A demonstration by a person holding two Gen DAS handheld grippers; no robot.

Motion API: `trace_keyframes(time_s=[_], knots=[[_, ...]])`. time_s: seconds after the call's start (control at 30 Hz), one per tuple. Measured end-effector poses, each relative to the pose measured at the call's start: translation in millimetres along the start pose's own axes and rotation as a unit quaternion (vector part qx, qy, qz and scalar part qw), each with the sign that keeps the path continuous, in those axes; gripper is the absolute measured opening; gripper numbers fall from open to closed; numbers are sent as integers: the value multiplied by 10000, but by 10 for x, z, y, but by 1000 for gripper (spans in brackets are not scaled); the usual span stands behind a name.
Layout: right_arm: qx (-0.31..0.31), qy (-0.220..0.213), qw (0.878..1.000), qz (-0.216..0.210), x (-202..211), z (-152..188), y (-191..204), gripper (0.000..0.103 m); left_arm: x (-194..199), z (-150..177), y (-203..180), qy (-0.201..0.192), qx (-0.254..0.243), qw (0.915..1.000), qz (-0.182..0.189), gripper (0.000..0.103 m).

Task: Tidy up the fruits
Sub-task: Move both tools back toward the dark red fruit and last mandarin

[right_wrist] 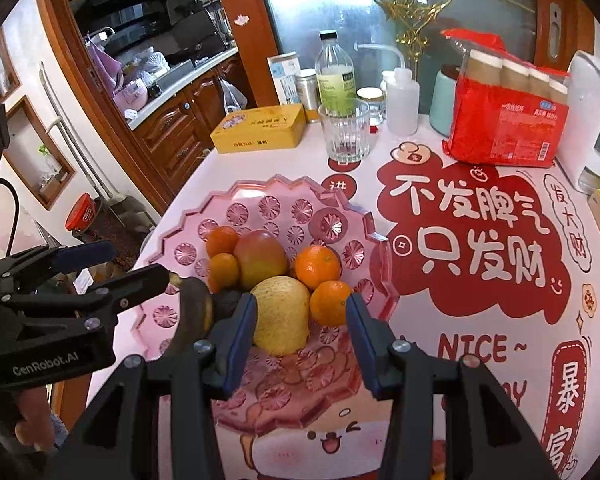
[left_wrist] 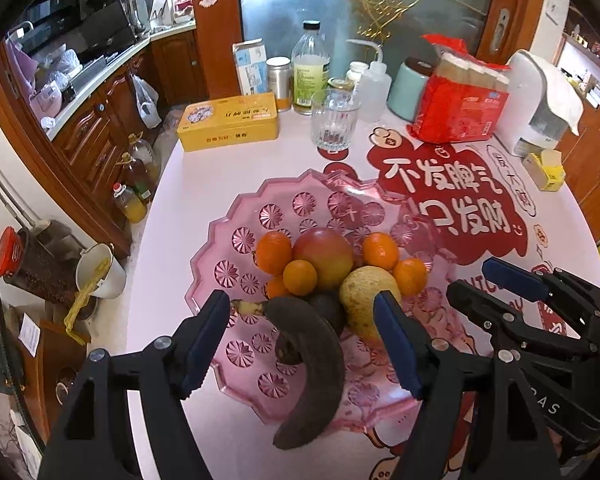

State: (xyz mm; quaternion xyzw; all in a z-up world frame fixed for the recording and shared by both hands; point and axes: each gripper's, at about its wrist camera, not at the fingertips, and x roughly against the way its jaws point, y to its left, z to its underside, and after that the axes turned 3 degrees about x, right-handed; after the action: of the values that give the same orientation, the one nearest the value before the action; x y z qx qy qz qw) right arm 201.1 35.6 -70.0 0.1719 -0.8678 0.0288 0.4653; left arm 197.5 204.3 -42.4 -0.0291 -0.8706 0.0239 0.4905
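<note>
Both tools hang released over the scalloped pink glass dish [left_wrist: 220,280]: left tool [left_wrist: 300,344] above the blackened banana [left_wrist: 312,360], right tool [right_wrist: 302,340] above the yellow pear [right_wrist: 282,312]. Every fruit seems gathered already; little looks left.

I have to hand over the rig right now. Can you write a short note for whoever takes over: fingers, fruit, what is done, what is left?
Left gripper: fingers open, nothing held, above the blackened banana.
Right gripper: fingers open, nothing held, above the yellow pear.
Fruit: all of it sits in the pink plate: banana, pear, red-yellow apple, several oranges, and a dark fruit behind the banana.
Done: the fruit is gathered in the plate; none shows loose on the table.
Left: perhaps only a tidy-up. The banana's tip hangs over the near rim; consider nudging it in.
</note>
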Motion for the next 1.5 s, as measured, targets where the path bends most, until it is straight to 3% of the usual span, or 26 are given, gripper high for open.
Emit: trace_keyframes(time_s=[0.43,0.9,1.23,1.5], knots=[[-13,-570,9980,271,833,169,-47,46,627,155,-457,-395,-455,9977,296,77],[-507,-856,9912,870,1567,676,-637,46,791,370,-1255,-352,-1145,9902,718,78],[-918,-678,9826,1466,1725,1096,-1223,46,610,489,-1856,-132,-1688,9813,912,78],[-948,-87,9863,1345,1294,1503,-1395,46,-16,851,-2215,451,-2532,9616,958,78]])
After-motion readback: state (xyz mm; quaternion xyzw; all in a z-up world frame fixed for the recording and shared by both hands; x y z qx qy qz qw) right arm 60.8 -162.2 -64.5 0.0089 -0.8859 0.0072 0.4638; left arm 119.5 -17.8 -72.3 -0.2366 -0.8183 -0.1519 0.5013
